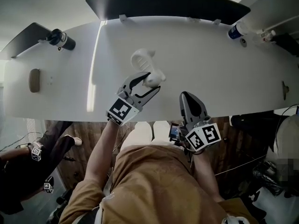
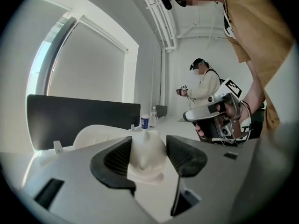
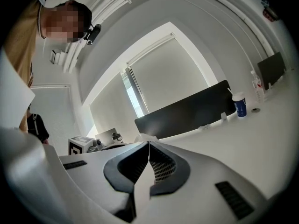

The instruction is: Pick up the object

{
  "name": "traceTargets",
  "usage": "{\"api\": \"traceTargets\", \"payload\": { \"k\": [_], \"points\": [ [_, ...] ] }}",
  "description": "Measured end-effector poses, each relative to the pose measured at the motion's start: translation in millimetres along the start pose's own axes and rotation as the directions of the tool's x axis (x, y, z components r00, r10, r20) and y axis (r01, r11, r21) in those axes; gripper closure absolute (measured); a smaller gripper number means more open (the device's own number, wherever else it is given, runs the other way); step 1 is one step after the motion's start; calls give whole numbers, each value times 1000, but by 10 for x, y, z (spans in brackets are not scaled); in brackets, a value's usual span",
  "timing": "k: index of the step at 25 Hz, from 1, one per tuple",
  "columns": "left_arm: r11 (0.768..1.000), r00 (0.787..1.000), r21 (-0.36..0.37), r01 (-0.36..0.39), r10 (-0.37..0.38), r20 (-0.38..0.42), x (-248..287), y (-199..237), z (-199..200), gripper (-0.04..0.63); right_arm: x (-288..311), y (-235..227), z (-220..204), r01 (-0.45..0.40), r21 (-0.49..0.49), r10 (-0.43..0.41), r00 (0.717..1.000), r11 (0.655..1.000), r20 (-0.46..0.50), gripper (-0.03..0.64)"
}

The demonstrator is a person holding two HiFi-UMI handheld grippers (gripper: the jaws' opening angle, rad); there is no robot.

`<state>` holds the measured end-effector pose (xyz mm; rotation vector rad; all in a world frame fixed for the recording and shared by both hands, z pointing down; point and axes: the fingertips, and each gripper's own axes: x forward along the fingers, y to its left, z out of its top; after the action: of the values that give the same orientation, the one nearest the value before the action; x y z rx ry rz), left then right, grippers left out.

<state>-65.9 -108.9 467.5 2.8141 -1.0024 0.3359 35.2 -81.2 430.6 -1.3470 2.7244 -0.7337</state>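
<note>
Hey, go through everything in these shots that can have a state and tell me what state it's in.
left gripper: shut on the white plastic object.
white plastic object: clamped between the left gripper's jaws.
right gripper: shut, nothing between its jaws.
blue-labelled container: standing upright on the white table.

White object (image 1: 141, 58): near end hidden in the jaws of the left gripper (image 1: 150, 84); its kind cannot be told. Blue-banded cup (image 1: 235, 31): print too small to read
</note>
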Motion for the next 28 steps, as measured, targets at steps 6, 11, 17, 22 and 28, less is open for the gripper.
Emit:
{"api": "traceTargets", "payload": {
  "k": [6, 11, 17, 22, 28],
  "points": [
    [996, 995, 24, -90, 89, 48, -132, 122, 213, 359, 20, 34, 114, -3, -31, 4, 1000, 1000, 23, 607],
    [985, 981, 14, -171, 168, 98, -230, 201, 375, 359, 37, 17, 266, 31, -78, -28, 999, 996, 44, 607],
    [970, 964, 42, -238, 231, 130, -324, 254, 567, 360, 89, 4, 550, 73, -134, -62, 994, 988, 86, 607],
    [957, 945, 27, -290, 282, 164, -507, 286, 783, 360, 186, -14, 718, 163, -194, -142, 983, 967, 116, 607],
    [919, 896, -17, -394, 388, 214, -806, 303, 1041, 360, 231, 59, 829, 178, -231, -145, 978, 957, 150, 607]
  ]
}}
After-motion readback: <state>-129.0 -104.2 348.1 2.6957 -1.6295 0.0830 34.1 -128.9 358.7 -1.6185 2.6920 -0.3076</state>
